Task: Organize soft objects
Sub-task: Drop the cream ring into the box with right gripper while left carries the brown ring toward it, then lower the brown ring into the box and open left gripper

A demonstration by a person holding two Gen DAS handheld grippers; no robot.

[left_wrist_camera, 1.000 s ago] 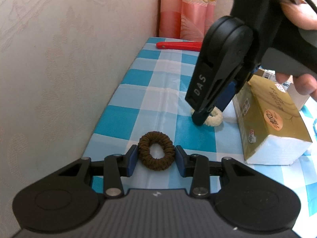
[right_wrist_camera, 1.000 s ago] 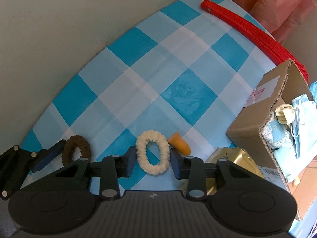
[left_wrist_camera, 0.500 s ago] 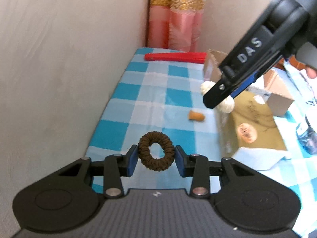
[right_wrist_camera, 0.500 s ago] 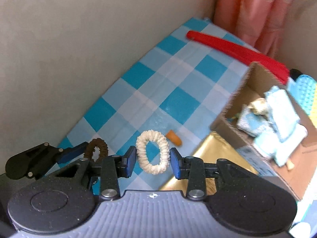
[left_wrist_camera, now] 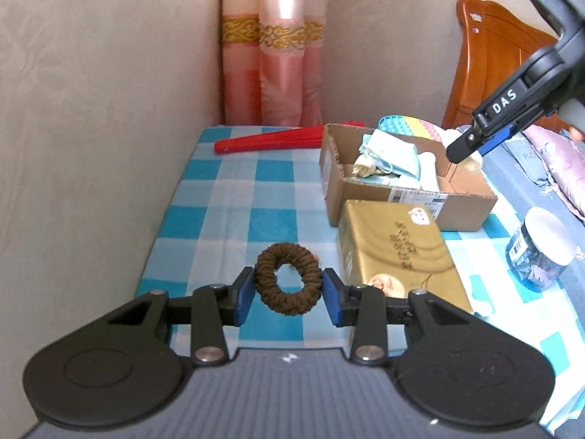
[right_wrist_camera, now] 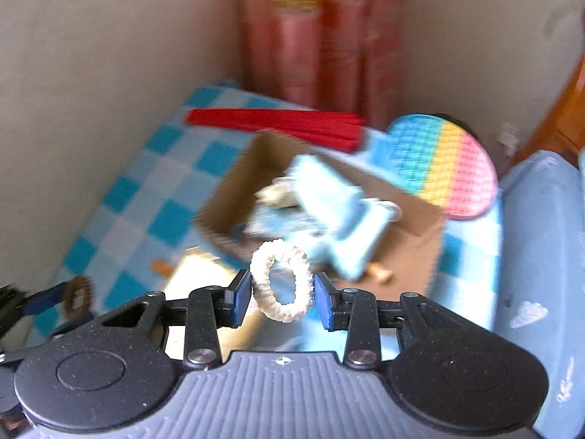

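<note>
My left gripper [left_wrist_camera: 287, 291] is shut on a brown hair scrunchie [left_wrist_camera: 287, 278] and holds it above the blue checked tablecloth [left_wrist_camera: 234, 197]. My right gripper [right_wrist_camera: 281, 298] is shut on a cream scrunchie [right_wrist_camera: 281, 280] and holds it in the air near the front of the open cardboard box [right_wrist_camera: 409, 252]. The box [left_wrist_camera: 402, 197] holds light blue cloths [left_wrist_camera: 391, 157]. In the left wrist view the right gripper [left_wrist_camera: 475, 144] hangs over the box's right end, the cream scrunchie mostly hidden behind it.
A gold tissue pack [left_wrist_camera: 398, 252] lies in front of the box. A red folded fan [left_wrist_camera: 270, 141] lies at the back. A rainbow pop mat [right_wrist_camera: 442, 164] lies behind the box. A clear jar [left_wrist_camera: 541, 252] stands at the right. A small orange piece [right_wrist_camera: 159, 266] lies on the cloth. The wall runs along the left.
Both grippers have risen off the cloth with their scrunchies. The right gripper has moved right and back, from beside the tissue pack to over the cardboard box.
</note>
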